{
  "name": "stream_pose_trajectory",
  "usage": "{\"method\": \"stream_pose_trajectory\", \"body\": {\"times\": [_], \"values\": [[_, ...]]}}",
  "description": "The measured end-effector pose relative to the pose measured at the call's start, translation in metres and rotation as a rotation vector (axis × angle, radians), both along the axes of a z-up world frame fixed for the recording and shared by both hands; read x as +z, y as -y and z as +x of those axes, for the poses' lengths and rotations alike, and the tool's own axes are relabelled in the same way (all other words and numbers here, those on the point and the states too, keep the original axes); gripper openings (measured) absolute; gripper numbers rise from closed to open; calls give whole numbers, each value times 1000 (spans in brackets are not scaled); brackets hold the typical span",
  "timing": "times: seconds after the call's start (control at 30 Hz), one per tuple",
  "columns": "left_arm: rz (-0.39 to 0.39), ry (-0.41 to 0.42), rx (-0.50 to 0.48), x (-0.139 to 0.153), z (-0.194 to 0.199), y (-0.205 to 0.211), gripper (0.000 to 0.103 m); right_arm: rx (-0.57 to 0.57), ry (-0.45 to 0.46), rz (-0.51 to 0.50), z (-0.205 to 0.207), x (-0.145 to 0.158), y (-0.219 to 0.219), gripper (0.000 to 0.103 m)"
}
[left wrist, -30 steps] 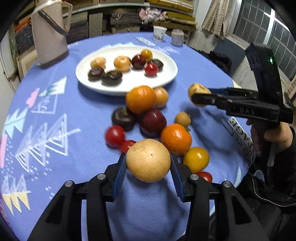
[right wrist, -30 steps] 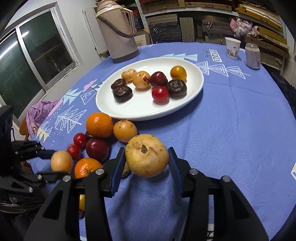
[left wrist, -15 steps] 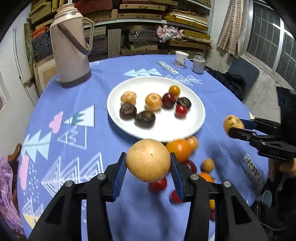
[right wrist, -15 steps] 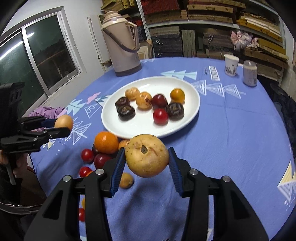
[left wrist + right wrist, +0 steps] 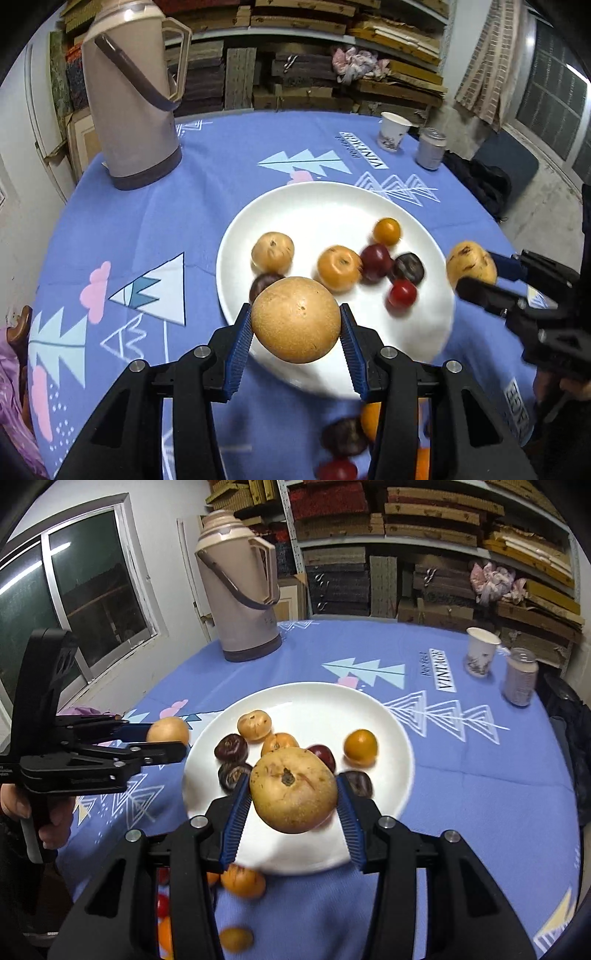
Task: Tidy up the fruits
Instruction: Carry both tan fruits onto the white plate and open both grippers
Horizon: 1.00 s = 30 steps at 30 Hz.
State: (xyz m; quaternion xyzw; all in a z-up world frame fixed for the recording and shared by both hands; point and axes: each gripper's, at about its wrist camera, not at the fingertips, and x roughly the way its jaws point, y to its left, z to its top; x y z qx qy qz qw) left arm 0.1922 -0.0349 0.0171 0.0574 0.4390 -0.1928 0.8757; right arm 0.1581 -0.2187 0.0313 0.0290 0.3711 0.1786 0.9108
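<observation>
Fingers (image 5: 240, 347) of the left gripper (image 5: 295, 343) and right gripper (image 5: 293, 812) each clamped a tan fruit (image 5: 295, 319) above the white plate (image 5: 317, 206), presumably for placing there.

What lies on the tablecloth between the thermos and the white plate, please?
Nothing stands there: between the thermos and the white plate only bare blue tablecloth with printed tree patterns shows, clearest in the right wrist view and likewise in the left.
</observation>
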Motion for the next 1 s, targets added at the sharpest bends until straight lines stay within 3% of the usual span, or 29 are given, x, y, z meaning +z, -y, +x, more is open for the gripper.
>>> {"method": "stream_pose_trajectory", "body": {"times": [0.3,0.5,0.53,0.57,0.6,0.63,0.7,1.0], "values": [[2,-55,43,-26,49,13,47,-36,-66,35,70,-29,-8,45],[-7,-87,59,-36,63,16,47,-63,-73,43,94,-42,-12,46],[-11,-87,63,-37,64,15,47,-81,-64,53,95,-42,-9,50],[-12,-85,66,-37,64,15,47,-107,-53,58,97,-42,-6,68],[-15,-82,72,-37,65,14,50,-134,-43,62,96,-41,-3,79],[-20,-81,82,-34,65,11,63,-149,-37,89,94,-40,2,79],[-38,-64,100,-27,64,6,73,-128,-38,130,88,-35,7,79],[-40,-8,82,-3,29,-2,74,-118,-9,102,38,-19,20,82]]}}
